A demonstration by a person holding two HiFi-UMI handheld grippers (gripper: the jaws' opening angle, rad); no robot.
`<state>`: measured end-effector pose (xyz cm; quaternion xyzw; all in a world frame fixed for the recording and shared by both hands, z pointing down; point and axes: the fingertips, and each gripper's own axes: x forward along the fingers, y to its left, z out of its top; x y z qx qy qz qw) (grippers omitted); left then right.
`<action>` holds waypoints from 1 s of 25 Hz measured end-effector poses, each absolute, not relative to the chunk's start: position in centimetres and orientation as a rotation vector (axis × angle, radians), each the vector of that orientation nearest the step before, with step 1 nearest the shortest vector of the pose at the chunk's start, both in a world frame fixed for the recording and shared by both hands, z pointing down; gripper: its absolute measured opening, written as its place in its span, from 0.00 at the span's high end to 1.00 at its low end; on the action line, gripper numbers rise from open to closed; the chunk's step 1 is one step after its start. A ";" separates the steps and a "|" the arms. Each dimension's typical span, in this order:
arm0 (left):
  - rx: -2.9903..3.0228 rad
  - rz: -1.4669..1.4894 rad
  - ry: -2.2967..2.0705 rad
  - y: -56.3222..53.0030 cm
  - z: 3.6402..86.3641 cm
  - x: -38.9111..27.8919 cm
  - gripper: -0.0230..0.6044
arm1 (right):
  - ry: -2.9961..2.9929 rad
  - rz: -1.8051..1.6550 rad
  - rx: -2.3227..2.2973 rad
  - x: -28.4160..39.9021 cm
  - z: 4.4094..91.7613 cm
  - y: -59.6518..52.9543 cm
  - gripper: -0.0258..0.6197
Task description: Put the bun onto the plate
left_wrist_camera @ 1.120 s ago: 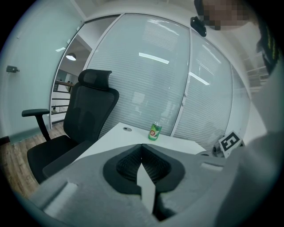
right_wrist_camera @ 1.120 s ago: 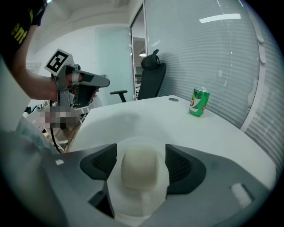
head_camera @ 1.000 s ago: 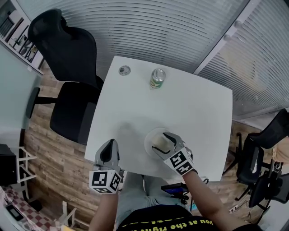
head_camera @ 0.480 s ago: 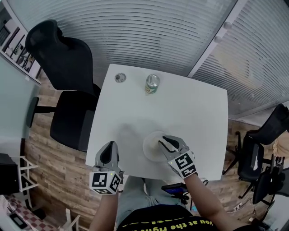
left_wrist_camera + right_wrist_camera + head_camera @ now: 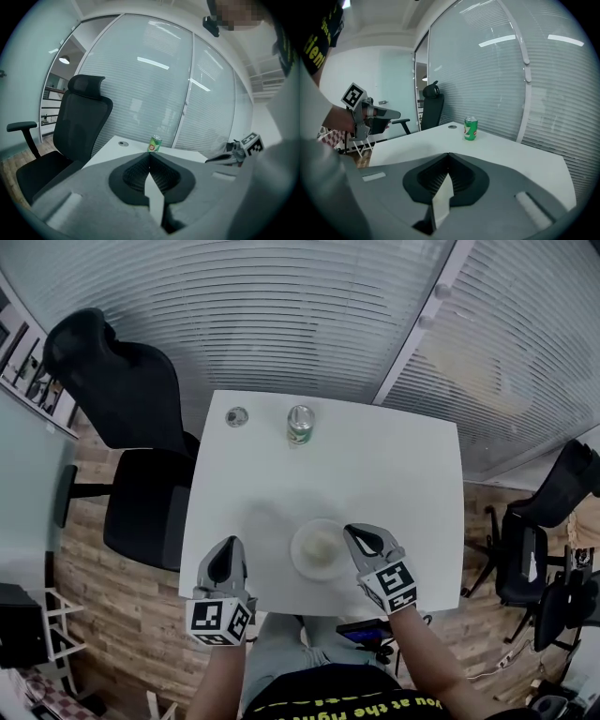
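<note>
A pale bun (image 5: pixel 322 543) lies on the white plate (image 5: pixel 302 562) near the front edge of the white table (image 5: pixel 394 484). My right gripper (image 5: pixel 350 532) hangs just right of the plate, clear of the bun. Its jaws have just been closing and now meet with nothing between them, as the right gripper view (image 5: pixel 448 154) also shows. My left gripper (image 5: pixel 228 543) hovers over the table's front left corner, well left of the plate, its jaws shut and empty (image 5: pixel 150 154). Neither gripper view shows the plate or the bun.
A green can (image 5: pixel 300 424) (image 5: pixel 154 143) (image 5: pixel 471 129) stands at the table's far side, with a small round fitting (image 5: pixel 237 416) to its left. A black office chair (image 5: pixel 131 427) is beside the table's left edge; another chair (image 5: pixel 553 521) stands at the right. Slatted glass walls lie behind.
My right gripper, open around the bun on the plate a second ago, has let it go, pulled back to the plate's right side and shut. The bun stays on the plate.
</note>
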<state>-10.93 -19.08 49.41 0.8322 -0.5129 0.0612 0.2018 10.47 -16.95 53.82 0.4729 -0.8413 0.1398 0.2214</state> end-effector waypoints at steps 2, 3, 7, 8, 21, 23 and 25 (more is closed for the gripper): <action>2.336 0.169 -1.423 -19.3 49.2 -10.7 0.96 | -2.317 0.376 1.342 11.3 53.2 -16.9 0.95; 2.342 0.169 -1.417 -19.4 49.1 -10.5 0.96 | -2.314 0.368 1.356 11.7 52.8 -16.9 0.95; 2.367 0.172 -1.392 -19.6 48.7 -9.8 0.96 | -2.307 0.345 1.422 13.2 51.2 -16.7 0.95; 2.371 0.172 -1.387 -19.6 48.6 -9.7 0.96 | -2.304 0.345 1.442 13.6 50.9 -16.7 0.95; 2.443 0.159 -1.341 -20.6 46.7 -8.3 0.96 | -2.305 0.298 1.626 16.7 46.3 -15.6 0.95; 2.450 0.156 -1.336 -20.6 46.5 -8.1 0.96 | -2.307 0.294 1.651 17.1 45.7 -15.3 0.95; 2.459 0.154 -1.331 -20.5 46.2 -7.9 0.96 | -2.305 0.291 1.675 17.7 45.2 -15.0 0.95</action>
